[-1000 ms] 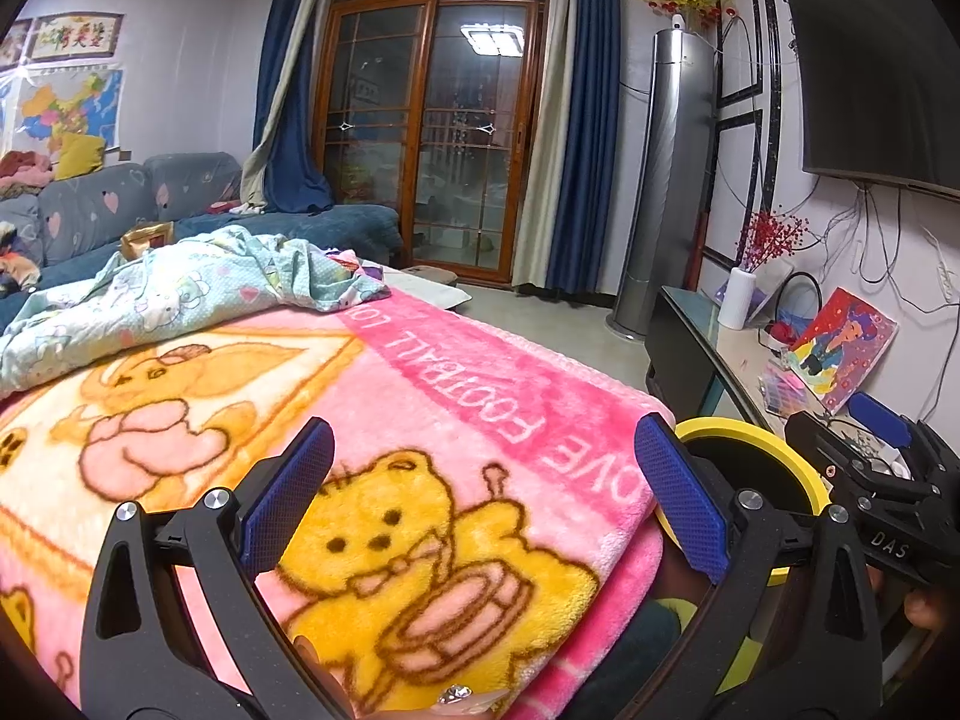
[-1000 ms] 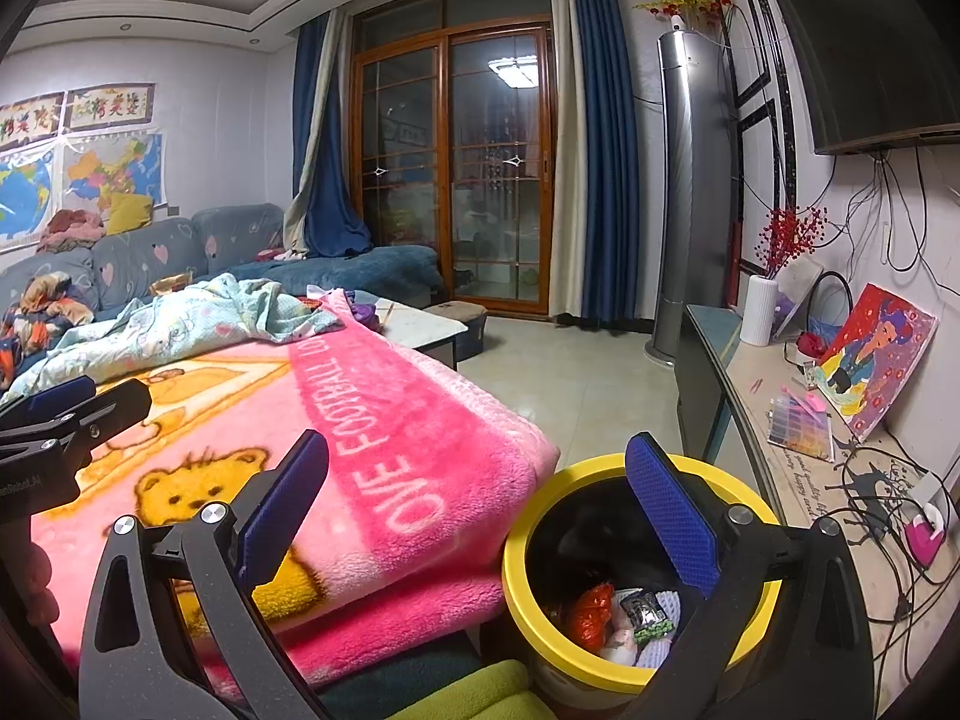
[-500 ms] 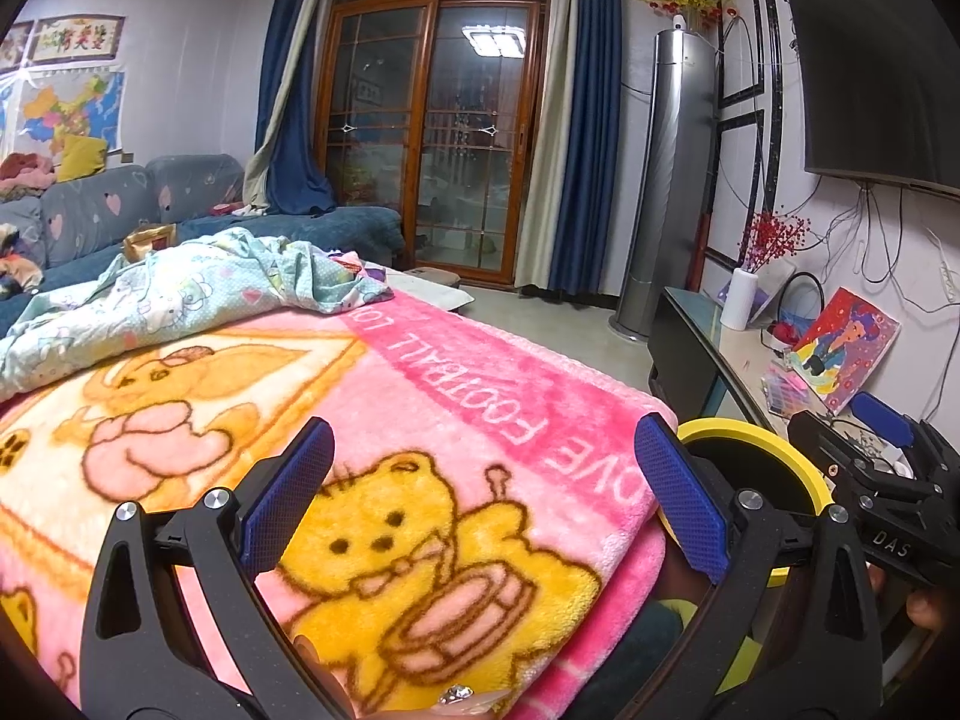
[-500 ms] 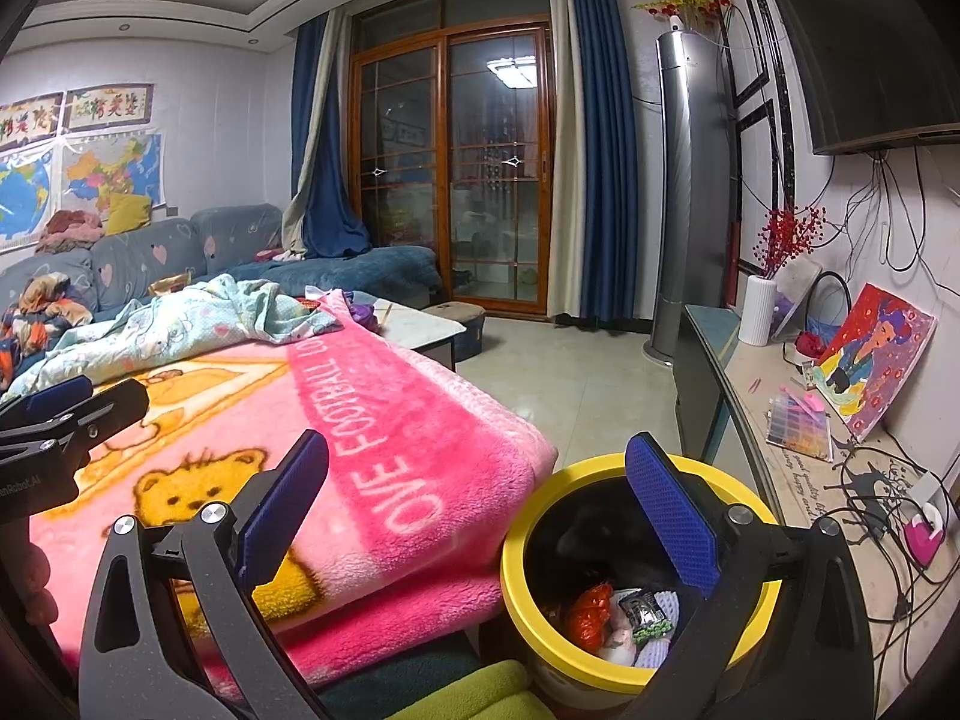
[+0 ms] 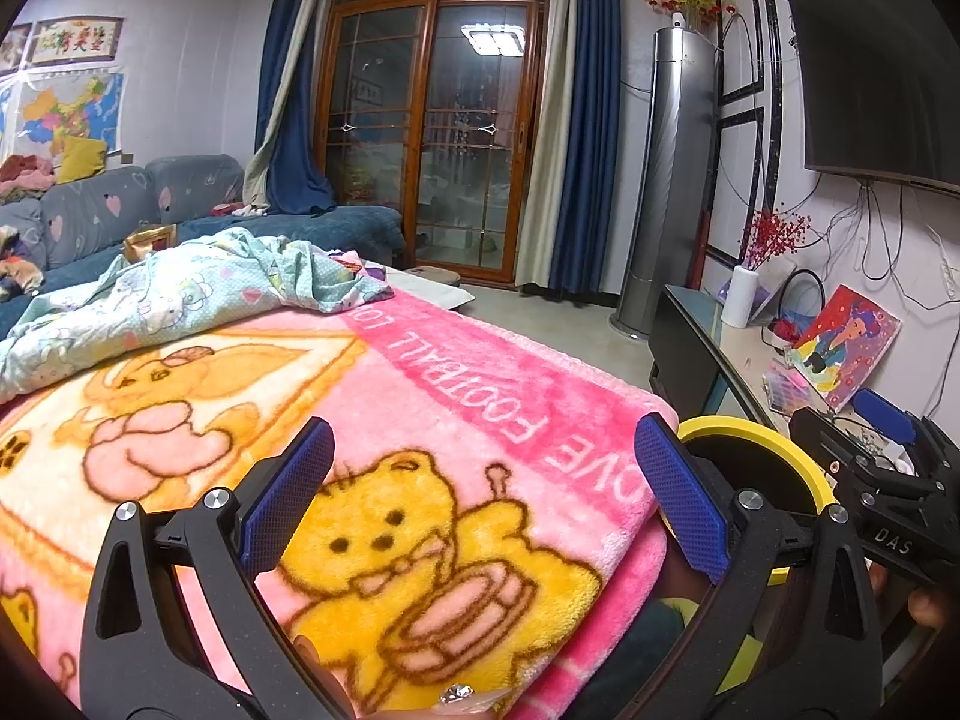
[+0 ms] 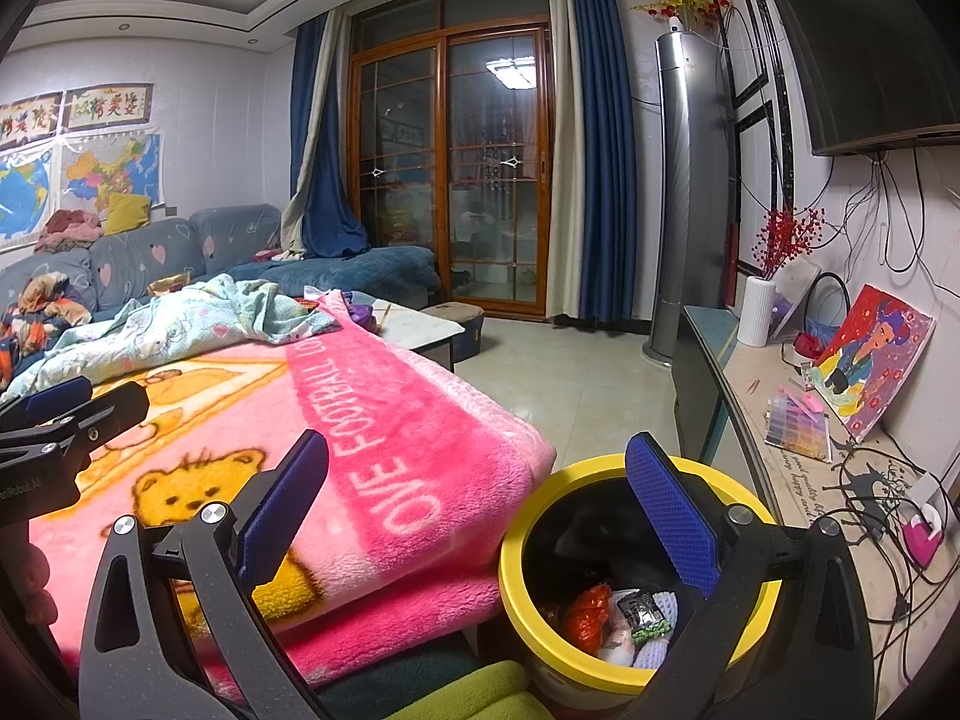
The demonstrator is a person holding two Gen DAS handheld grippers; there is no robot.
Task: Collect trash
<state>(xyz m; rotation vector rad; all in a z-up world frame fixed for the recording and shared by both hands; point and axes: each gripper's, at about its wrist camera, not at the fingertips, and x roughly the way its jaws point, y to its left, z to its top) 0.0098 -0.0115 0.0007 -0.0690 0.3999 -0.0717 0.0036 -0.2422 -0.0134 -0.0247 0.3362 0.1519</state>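
A living room at night, with a sofa, glass doors and a pink cartoon blanket (image 5: 420,420) spread over the low table. Both tools hang spread wide and hold nothing: the left gripper (image 5: 480,492) over the blanket, the right gripper (image 6: 480,504) above the yellow bin (image 6: 522,576) beside the table. Wrappers (image 6: 624,618) already lie in the bin. I'd judge a drop is just finished; next comes hunting for more litter, maybe the clear scrap (image 5: 462,699) under the left tool.

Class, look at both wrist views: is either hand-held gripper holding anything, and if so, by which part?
Nothing is held. The left hand-held gripper and the right hand-held gripper are both open, with no object between their fingers.
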